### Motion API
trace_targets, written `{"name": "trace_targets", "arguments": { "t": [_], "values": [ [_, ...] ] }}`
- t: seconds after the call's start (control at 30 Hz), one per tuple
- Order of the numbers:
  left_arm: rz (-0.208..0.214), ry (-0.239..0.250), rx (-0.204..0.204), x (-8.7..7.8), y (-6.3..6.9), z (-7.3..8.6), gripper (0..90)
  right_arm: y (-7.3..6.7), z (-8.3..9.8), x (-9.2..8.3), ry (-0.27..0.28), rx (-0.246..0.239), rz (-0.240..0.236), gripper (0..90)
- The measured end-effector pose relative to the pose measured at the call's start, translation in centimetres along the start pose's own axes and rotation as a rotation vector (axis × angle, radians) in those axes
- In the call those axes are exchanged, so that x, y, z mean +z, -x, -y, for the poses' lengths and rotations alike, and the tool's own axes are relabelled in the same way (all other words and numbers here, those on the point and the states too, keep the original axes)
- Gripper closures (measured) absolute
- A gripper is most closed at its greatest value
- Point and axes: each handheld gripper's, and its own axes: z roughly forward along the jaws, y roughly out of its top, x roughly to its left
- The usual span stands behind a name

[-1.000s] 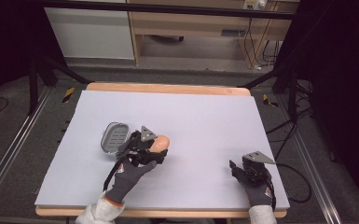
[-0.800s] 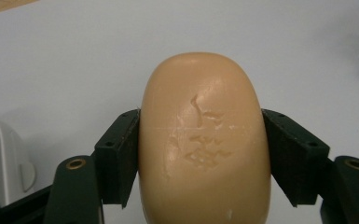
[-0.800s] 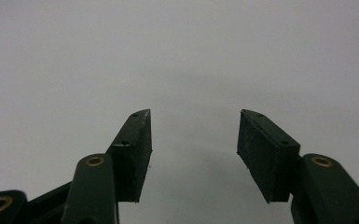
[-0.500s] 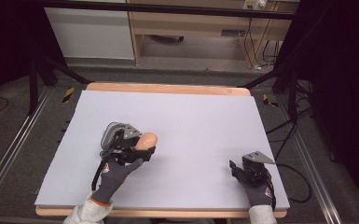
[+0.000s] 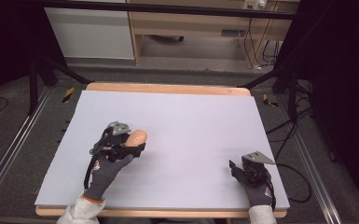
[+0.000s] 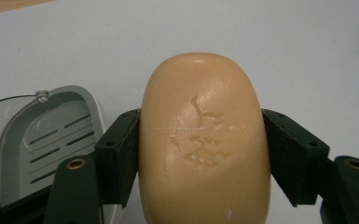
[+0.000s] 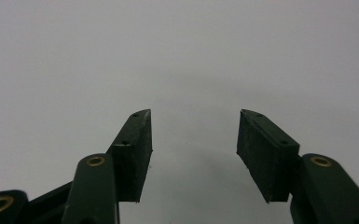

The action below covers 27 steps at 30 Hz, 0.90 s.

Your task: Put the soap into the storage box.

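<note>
A tan oval bar of soap (image 6: 203, 149) sits between the jaws of my left gripper (image 6: 200, 156), which is shut on its sides. In the high view the soap (image 5: 137, 137) pokes out beyond the left gripper (image 5: 131, 145) at the left middle of the table. A grey slotted soap dish (image 6: 51, 140) lies on the table just left of and below the held soap, in the left gripper view. My right gripper (image 5: 237, 169) rests near the table's front right, open, with nothing between its jaws (image 7: 193, 135).
The pale lilac table top (image 5: 191, 121) has a wooden rim (image 5: 168, 87). Cables (image 5: 289, 172) trail off the right side. A shelf unit and dark stands are beyond the far edge.
My left gripper has carried the soap to the left, over the soap dish, which the hand now covers in the high view. The right gripper has stayed put.
</note>
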Motion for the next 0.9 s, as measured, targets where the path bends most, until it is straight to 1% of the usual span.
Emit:
{"name": "trace_targets", "arguments": {
  "t": [0.03, 0.07, 0.1, 0.23, 0.27, 0.33, 0.37, 0.4, 0.43, 0.73, 0.77, 0.8, 0.83, 0.9],
  "values": [
    [-0.007, 0.000, -0.005, -0.1, -0.5, 0.0, 31.9, 0.0, 0.0, 0.0, 0.000, 0.001, -0.002, 45.1],
    [-0.007, 0.000, -0.005, -0.1, -0.5, 0.0, 31.9, 0.0, 0.0, 0.0, 0.000, 0.001, -0.002, 45.1],
    [-0.011, 0.001, -0.012, -0.2, -0.9, -0.1, 31.9, 0.0, 0.0, 0.0, 0.000, -0.001, -0.003, 45.2],
    [-0.019, 0.015, -0.037, -0.6, -1.8, -0.2, 31.9, -0.2, 0.0, 0.0, 0.000, 0.003, -0.007, 45.2],
    [-0.019, 0.015, -0.037, -0.6, -1.8, -0.2, 31.9, -0.2, 0.0, 0.0, 0.000, 0.003, -0.007, 45.2],
    [-0.026, 0.017, -0.045, -0.7, -2.3, -0.2, 31.9, -0.2, 0.0, 0.1, 0.000, 0.003, -0.006, 45.2],
    [-0.034, 0.017, -0.050, -0.8, -2.8, -0.1, 31.9, -0.1, 0.0, 0.1, -0.002, 0.006, -0.005, 45.2],
    [-0.034, 0.017, -0.050, -0.8, -2.8, -0.1, 31.9, -0.1, 0.0, 0.1, -0.002, 0.006, -0.005, 45.2],
    [-0.038, 0.018, -0.060, -0.8, -3.3, 0.0, 31.9, -0.1, 0.0, 0.1, 0.000, 0.007, -0.007, 45.3],
    [-0.067, 0.020, -0.091, -0.8, -4.7, 0.2, 31.9, -0.2, 0.0, 0.1, 0.000, 0.004, -0.008, 45.5],
    [-0.067, 0.020, -0.091, -0.8, -4.7, 0.2, 31.9, -0.2, 0.0, 0.1, 0.000, 0.004, -0.008, 45.5],
    [-0.079, 0.023, -0.099, -0.6, -5.0, 0.3, 31.9, -0.2, 0.0, 0.1, 0.001, 0.006, -0.008, 45.6],
    [-0.079, 0.023, -0.099, -0.6, -5.0, 0.3, 31.9, -0.2, 0.0, 0.1, -0.001, 0.003, -0.006, 45.6],
    [-0.087, 0.015, -0.101, -0.4, -5.5, 0.4, 31.9, -0.2, 0.0, 0.2, -0.003, 0.003, -0.006, 45.6]
  ]
}}
